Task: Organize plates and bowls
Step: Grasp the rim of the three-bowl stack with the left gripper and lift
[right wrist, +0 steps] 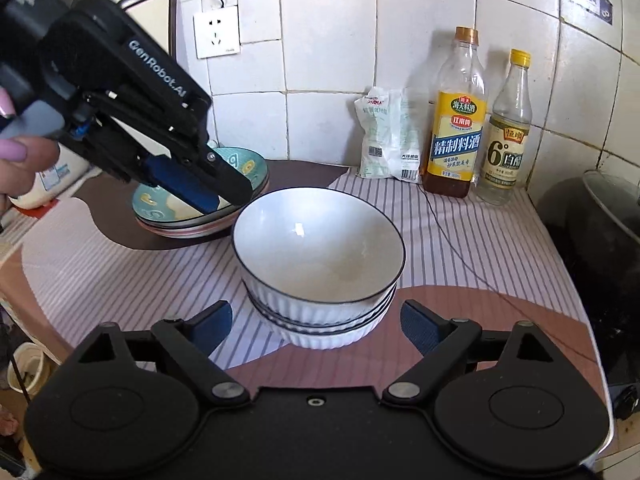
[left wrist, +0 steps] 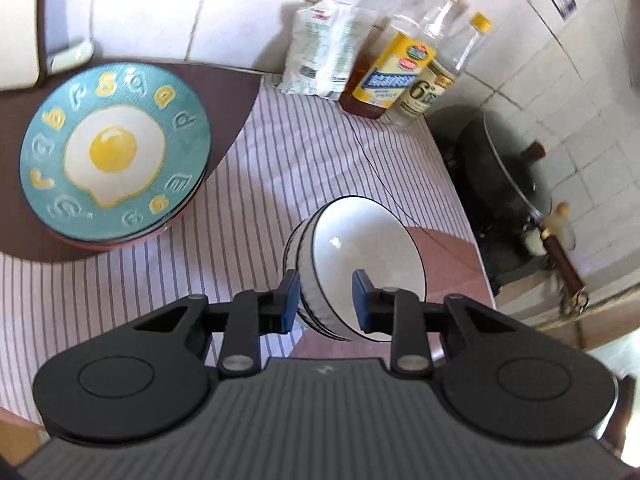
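- The stack of white bowls (right wrist: 320, 276) sits on the striped cloth (right wrist: 460, 240) that covers the counter (right wrist: 500, 332), with its base partly on a pinkish patch of the cloth. The bowls are ribbed on the outside and dark-rimmed, and the top one (left wrist: 360, 256) is nested in those below.
- Behind and to the left of the bowl stack stands a stack of plates (right wrist: 208, 216) on a dark brown patch. The top plate (left wrist: 114, 152) is teal with a fried-egg picture and raised letters round its rim.
- The left gripper (left wrist: 325, 300) has its fingers (left wrist: 289, 300) either side of the bowl stack's wall, one outside and one over the inside. A gap shows at the inner pad, so the fingers look released; whether the outer pad touches the ribbed wall cannot be told.
- In the right wrist view the left gripper (right wrist: 224, 196) reaches down from the upper left, its tip just beside the left rim of the top bowl.
- The right gripper (right wrist: 316, 324) sits low in front of the bowl stack, its fingers (right wrist: 420, 328) spread wide on either side of the stack's base, holding nothing.
- Behind the bowl stack, against the tiled wall (right wrist: 328, 40), stand a white bag (right wrist: 390, 136), a yellow-labelled bottle of brown liquid (right wrist: 456, 128) and a clear bottle (right wrist: 506, 136).
- To the right of the bowl stack, off the counter's edge, is a dark pot with a glass lid (left wrist: 508, 172).
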Demonstrator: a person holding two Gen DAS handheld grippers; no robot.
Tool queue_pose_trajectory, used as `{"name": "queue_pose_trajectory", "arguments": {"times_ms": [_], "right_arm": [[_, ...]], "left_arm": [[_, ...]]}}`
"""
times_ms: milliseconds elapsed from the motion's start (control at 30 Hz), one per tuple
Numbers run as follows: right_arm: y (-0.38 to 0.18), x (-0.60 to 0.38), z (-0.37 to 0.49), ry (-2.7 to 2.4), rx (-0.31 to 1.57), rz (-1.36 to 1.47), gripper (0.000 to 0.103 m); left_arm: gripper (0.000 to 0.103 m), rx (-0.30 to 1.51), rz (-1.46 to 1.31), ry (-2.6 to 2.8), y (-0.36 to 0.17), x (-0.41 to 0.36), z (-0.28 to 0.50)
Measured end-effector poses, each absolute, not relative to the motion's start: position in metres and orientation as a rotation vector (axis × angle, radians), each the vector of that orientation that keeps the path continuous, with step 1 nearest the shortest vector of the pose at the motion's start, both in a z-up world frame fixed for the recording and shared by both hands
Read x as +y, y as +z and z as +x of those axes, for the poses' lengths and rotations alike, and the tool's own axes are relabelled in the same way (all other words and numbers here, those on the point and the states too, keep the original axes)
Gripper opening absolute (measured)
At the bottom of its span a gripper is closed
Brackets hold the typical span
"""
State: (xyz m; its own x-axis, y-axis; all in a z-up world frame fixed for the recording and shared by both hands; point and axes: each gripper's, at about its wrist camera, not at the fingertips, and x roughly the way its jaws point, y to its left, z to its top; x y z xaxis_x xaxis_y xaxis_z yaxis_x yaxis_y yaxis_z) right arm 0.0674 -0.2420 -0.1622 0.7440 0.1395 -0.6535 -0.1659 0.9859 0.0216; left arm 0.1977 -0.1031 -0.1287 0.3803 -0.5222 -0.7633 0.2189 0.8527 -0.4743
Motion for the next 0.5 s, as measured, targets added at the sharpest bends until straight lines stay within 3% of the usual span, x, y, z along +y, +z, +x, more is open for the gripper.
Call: {"name": "queue_pose_trajectory", "arguments": {"times_ms": [33, 167, 500], "right_arm": [[-0.164, -0.243, 0.066, 0.173, 0.708, -0.030, 0.094], [-0.181, -0.244, 0.063, 0.197, 0.709, 0.006, 0.094], [-0.242, -0.241, 0.094, 0.174, 0.705, 0.003, 0.095]], "left_arm": [[0.028, 1.080, -0.344, -0.480, -0.132, -0.099, 0.198], [0.056, 1.085, -0.452, -0.454, -0.146, -0.083, 0.201], [0.059, 1.156, -0.647, -0.521, -0.198, -0.071, 0.222]]}}
